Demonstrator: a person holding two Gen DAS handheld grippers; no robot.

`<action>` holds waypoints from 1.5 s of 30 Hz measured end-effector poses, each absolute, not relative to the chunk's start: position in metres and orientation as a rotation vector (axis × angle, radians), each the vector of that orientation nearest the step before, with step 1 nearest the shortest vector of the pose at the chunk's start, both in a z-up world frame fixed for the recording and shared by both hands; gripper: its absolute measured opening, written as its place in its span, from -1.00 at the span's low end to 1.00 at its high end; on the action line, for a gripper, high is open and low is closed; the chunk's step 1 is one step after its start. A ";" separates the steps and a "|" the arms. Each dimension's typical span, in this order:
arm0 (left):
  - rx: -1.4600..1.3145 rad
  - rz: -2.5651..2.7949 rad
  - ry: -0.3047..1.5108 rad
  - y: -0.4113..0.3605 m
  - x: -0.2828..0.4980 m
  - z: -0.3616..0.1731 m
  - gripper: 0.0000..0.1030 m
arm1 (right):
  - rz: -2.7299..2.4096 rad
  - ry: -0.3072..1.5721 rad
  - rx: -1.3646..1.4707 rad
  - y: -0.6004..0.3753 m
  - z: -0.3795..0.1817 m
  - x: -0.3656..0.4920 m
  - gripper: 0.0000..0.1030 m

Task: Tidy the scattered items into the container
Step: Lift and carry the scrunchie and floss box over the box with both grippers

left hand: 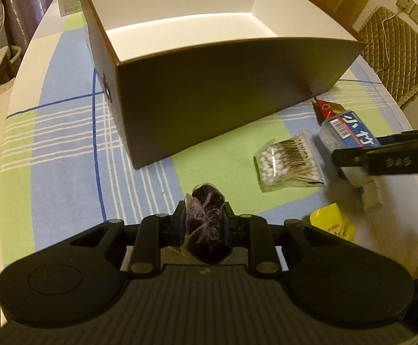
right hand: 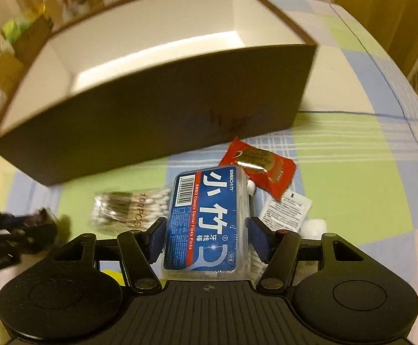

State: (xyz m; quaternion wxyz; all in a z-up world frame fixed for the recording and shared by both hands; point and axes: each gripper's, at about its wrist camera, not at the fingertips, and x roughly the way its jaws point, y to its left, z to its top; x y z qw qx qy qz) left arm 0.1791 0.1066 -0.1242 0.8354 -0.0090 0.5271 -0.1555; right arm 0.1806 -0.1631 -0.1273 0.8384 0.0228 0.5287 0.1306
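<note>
A brown cardboard box [left hand: 209, 86] with a white, empty inside stands on the checked tablecloth; it also shows in the right wrist view [right hand: 151, 109]. My left gripper [left hand: 204, 215] is shut on a dark purple fuzzy item in a clear wrapper [left hand: 206, 218], in front of the box. My right gripper [right hand: 206, 230] is shut on a blue box of dental floss picks [right hand: 206, 224], also seen in the left wrist view [left hand: 350, 135]. A bag of cotton swabs [left hand: 289, 164] lies on the cloth between the grippers.
A red snack packet [right hand: 260, 166], a white printed sachet [right hand: 286, 210] and a white cotton ball [right hand: 314, 225] lie right of the floss box. A yellow packet [left hand: 332, 224] lies near my left gripper. A padded chair [left hand: 396, 49] stands past the table's right edge.
</note>
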 end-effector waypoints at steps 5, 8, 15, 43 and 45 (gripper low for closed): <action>-0.016 -0.330 1.087 0.103 0.174 -0.112 -0.63 | 0.288 1.130 0.249 -0.195 -0.110 0.184 0.23; -0.013 -0.332 1.067 0.100 0.169 -0.102 -0.63 | 0.294 1.122 0.313 -0.207 -0.100 0.187 0.23; 0.010 -0.344 1.019 0.091 0.164 -0.078 -0.63 | 0.348 1.068 0.341 -0.218 -0.078 0.200 0.23; 0.156 -0.402 0.822 0.092 0.289 0.011 -0.63 | 0.654 0.926 0.078 -0.155 -0.009 0.343 0.23; 0.170 -0.405 0.838 0.090 0.302 0.007 -0.63 | 0.662 0.935 0.043 -0.147 -0.014 0.353 0.23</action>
